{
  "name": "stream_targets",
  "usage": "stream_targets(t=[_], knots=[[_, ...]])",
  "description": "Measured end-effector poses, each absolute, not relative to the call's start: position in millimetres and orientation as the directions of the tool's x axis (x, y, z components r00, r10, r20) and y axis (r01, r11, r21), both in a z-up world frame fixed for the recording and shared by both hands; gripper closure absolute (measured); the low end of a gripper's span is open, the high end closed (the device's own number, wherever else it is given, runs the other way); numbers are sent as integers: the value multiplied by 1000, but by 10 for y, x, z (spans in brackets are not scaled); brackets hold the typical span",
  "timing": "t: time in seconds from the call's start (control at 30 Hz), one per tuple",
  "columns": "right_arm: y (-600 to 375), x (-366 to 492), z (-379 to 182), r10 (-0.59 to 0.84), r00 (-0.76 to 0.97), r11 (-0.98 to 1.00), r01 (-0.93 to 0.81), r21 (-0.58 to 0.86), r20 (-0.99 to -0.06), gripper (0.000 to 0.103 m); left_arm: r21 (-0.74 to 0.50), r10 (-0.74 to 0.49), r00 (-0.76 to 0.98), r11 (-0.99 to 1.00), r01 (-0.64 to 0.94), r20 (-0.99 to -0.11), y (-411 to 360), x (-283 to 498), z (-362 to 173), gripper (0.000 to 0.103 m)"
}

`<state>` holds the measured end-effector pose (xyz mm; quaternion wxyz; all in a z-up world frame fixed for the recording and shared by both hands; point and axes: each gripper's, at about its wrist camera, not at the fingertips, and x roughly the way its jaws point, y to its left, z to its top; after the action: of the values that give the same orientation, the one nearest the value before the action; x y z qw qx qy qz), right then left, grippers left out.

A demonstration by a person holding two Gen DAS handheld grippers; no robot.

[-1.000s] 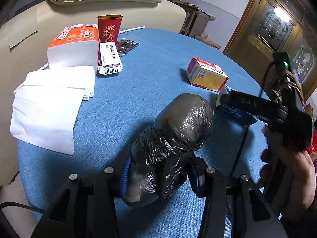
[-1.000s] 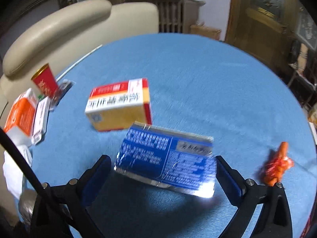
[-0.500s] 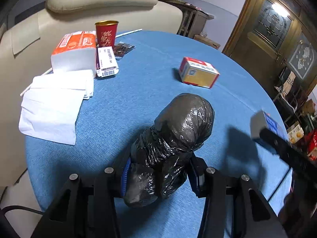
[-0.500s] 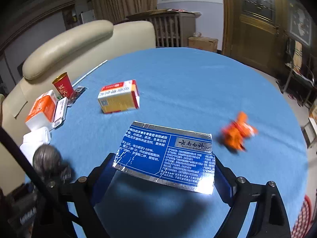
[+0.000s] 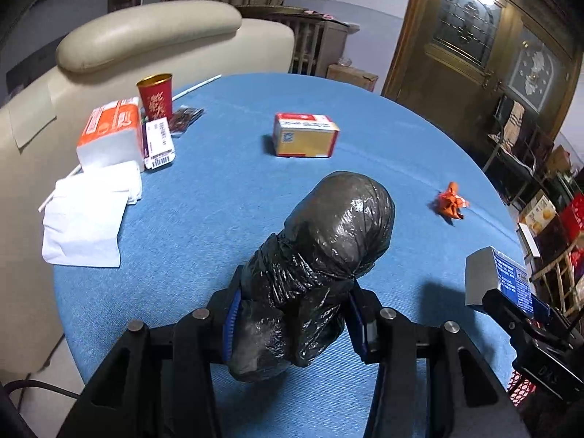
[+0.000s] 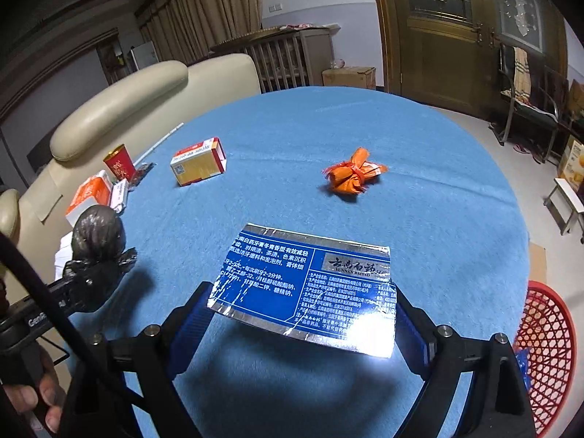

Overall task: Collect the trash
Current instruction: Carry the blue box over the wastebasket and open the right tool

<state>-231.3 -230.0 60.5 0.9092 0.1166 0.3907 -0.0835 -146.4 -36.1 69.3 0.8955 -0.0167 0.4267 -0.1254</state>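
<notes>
Left claw [image 5: 292, 319] grips a black bagged bundle [image 5: 321, 255]; right claw [image 6: 303, 315] clamps a blue box [image 6: 310, 284] above the bench [image 6: 438, 219].

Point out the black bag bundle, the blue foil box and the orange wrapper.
black bag bundle [image 5: 339, 226]: left wrist view, on its rounded upper end.
blue foil box [image 6: 310, 288]: right wrist view, on the middle of its printed blue face.
orange wrapper [image 6: 350, 177]: right wrist view, on its crumpled middle by the tie.

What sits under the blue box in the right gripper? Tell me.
Only blue tablecloth and the box's shadow show under the blue box held by the right gripper. The box's underside is hidden.
</notes>
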Motion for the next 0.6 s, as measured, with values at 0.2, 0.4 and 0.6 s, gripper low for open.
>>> stream_targets(t=[0.2,0.4,0.6], knots=[[-2306,-2495,673,-61,709,962,229,146,-703,11,-126,-242,606,965,228,-758,-447,-1517,723,53],[-2299,-2577,701,-93,717,964,239,117,-691,11,-118,-243,602,964,239,-761,-506,-1523,710,53],[-2318,-2641,722,-117,726,964,247,98,-678,11,-110,-238,597,964,244,-766,-546,-1500,678,53]])
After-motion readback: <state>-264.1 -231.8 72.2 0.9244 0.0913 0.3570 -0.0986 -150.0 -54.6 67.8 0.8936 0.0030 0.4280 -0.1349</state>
